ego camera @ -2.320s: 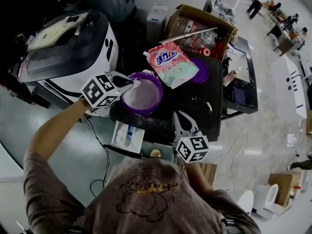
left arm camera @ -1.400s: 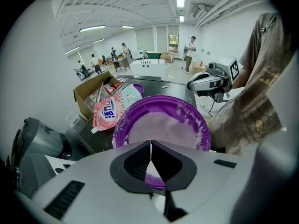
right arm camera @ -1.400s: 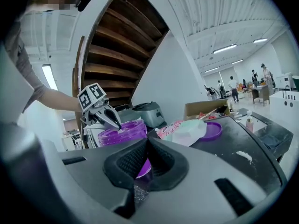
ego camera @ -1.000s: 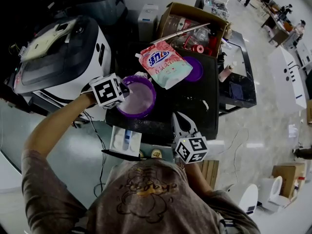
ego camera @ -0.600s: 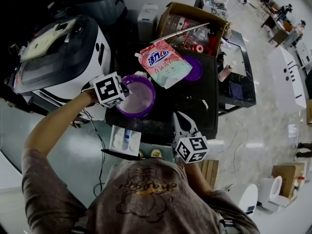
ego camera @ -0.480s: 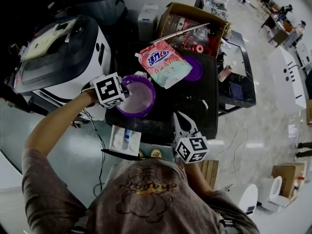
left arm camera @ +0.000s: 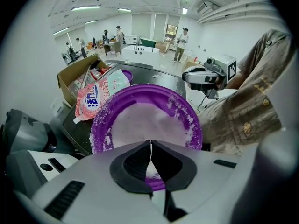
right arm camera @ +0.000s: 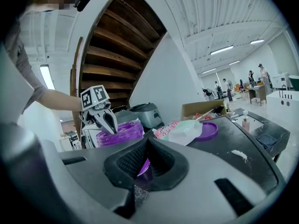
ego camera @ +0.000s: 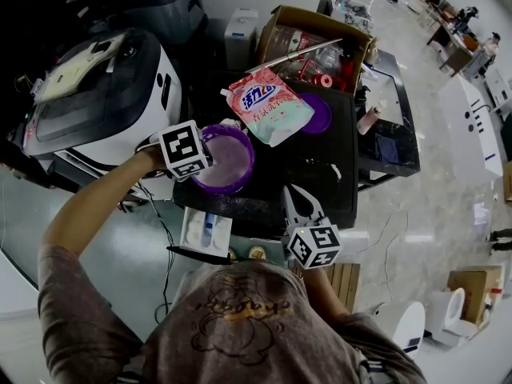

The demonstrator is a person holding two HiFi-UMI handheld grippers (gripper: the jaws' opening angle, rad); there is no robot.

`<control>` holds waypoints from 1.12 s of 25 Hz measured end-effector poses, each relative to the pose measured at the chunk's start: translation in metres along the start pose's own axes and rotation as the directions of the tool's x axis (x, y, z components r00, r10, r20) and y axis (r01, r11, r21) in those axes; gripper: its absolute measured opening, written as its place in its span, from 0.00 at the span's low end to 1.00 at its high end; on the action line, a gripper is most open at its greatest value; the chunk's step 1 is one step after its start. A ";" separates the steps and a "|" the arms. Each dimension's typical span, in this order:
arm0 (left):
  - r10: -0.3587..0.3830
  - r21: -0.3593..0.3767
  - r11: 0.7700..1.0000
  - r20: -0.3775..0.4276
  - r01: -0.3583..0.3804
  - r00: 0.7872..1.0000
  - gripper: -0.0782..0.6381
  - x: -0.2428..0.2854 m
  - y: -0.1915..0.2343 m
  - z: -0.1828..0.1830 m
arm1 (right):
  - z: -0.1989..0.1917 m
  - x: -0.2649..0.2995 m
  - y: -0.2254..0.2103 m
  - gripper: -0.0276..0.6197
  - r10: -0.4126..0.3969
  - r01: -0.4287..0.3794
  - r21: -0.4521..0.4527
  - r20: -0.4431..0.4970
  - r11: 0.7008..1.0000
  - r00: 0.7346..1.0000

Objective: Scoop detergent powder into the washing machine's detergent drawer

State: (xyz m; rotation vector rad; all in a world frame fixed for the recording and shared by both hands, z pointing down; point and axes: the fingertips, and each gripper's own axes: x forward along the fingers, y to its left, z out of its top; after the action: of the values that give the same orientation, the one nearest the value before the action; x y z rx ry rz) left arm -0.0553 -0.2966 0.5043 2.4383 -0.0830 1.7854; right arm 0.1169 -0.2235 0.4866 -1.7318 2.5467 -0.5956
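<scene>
The left hand-held gripper point(ego camera: 210, 155) is reaching in from the left. It is resting its tips at the near rim of the purple tub point(ego camera: 251, 157), with its jaws pressed together on that rim. Seen from its own camera, the tub point(left arm camera: 100, 120) is filling most of the frame, with white detergent powder point(left arm camera: 145, 122) lying inside and clinging to the wall. The right hand-held gripper point(ego camera: 293, 194) is hovering over the near part of the black desk point(ego camera: 320, 178), well apart from the tub and pointing away from the person. Its jaws are clenched on a small purple thing point(right arm camera: 145, 166). Only a sliver of it is showing between the pads, with powder grains sticking below.

A pink detergent bag point(ego camera: 268, 106) is lying just beyond the tub, overlapping a purple lid point(ego camera: 323, 117). A streak of spilled powder point(ego camera: 336, 170) is sitting on the desk to the right. The white detergent drawer point(ego camera: 206, 229) is lying off the desk's near edge, below the tub and close to the person's chest. A white machine point(ego camera: 104, 94) is standing to the left, and a cardboard box point(ego camera: 320, 46) is standing at the far side.
</scene>
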 end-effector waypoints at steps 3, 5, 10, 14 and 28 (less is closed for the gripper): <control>-0.015 0.003 1.000 -0.013 0.015 1.000 0.14 0.000 -0.003 0.000 | 0.000 -0.001 -0.001 0.04 -0.002 0.002 0.002 0.002 1.000 1.000; -0.024 0.004 1.000 -0.022 0.024 0.999 0.14 0.000 -0.006 -0.001 | 0.000 -0.001 -0.001 0.04 -0.002 0.002 0.002 0.002 1.000 1.000; -0.054 0.000 0.999 -0.040 0.054 0.998 0.14 -0.001 -0.011 -0.001 | -0.001 -0.001 0.002 0.04 0.001 -0.001 0.002 0.000 1.000 1.000; -0.079 -0.008 0.997 -0.045 0.079 0.996 0.14 -0.001 -0.016 0.001 | -0.002 -0.002 0.002 0.04 0.001 -0.001 0.001 -0.002 1.000 1.000; -0.198 -0.049 0.979 -0.015 0.197 0.980 0.14 -0.004 -0.037 0.010 | -0.002 -0.003 0.005 0.04 0.004 -0.004 -0.002 -0.005 1.000 1.000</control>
State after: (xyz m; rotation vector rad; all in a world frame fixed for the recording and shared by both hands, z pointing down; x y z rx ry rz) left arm -0.0431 -0.2614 0.4949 2.3046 0.1144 1.7021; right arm 0.1134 -0.2182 0.4865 -1.7280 2.5541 -0.5978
